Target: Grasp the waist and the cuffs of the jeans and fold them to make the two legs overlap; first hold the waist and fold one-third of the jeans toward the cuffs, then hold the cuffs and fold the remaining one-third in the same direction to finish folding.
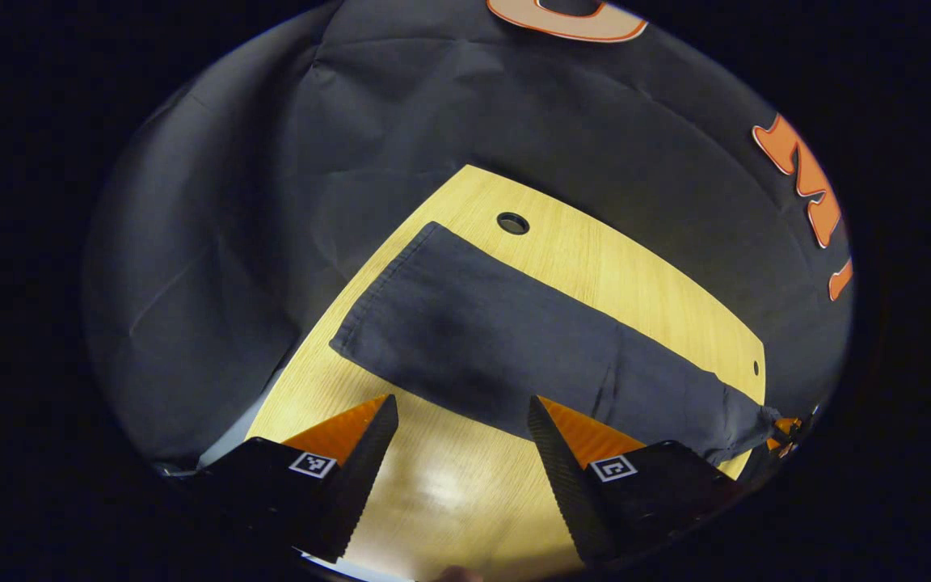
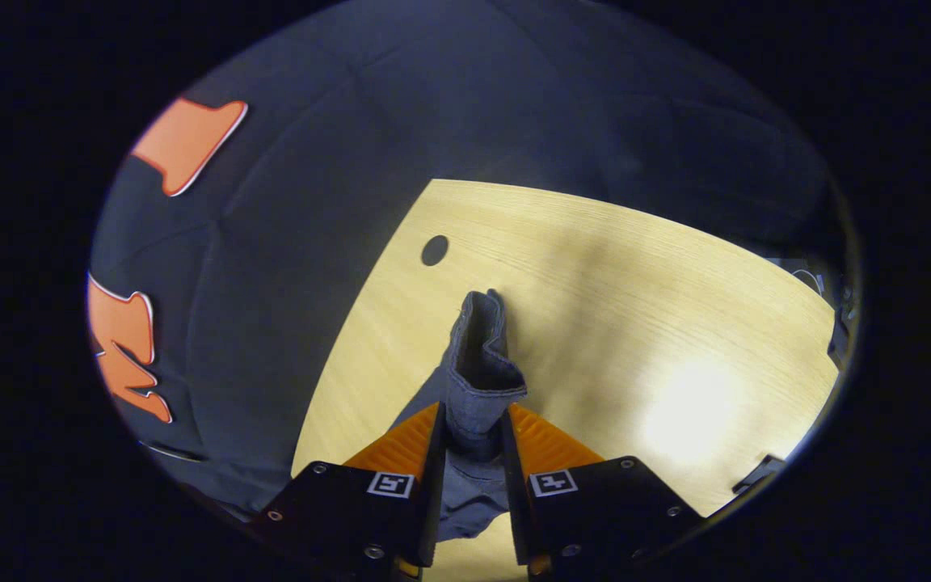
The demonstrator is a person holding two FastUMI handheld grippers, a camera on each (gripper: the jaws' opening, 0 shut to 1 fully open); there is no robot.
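Dark jeans [image 1: 514, 339] are lying flat across the table [image 1: 449, 485], reaching toward its far edge. The left gripper [image 1: 461, 412] is hovering wide apart just off their near edge, while the right gripper [image 2: 472, 424] is pinching one bunched end.

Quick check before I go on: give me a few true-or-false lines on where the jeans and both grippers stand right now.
1. The right gripper is shut on the jeans. True: denim bunches between its fingers.
2. The left gripper is clamped on the jeans. False: its jaws stand wide apart with bare table between them.
3. The jeans lie stretched out long on the table. True, in the left gripper view.
4. The jeans cover the round hole in the table. False: the hole is open, just beyond the cloth's far edge.
5. The jeans hang off the table onto the floor. False: they rest on the tabletop.
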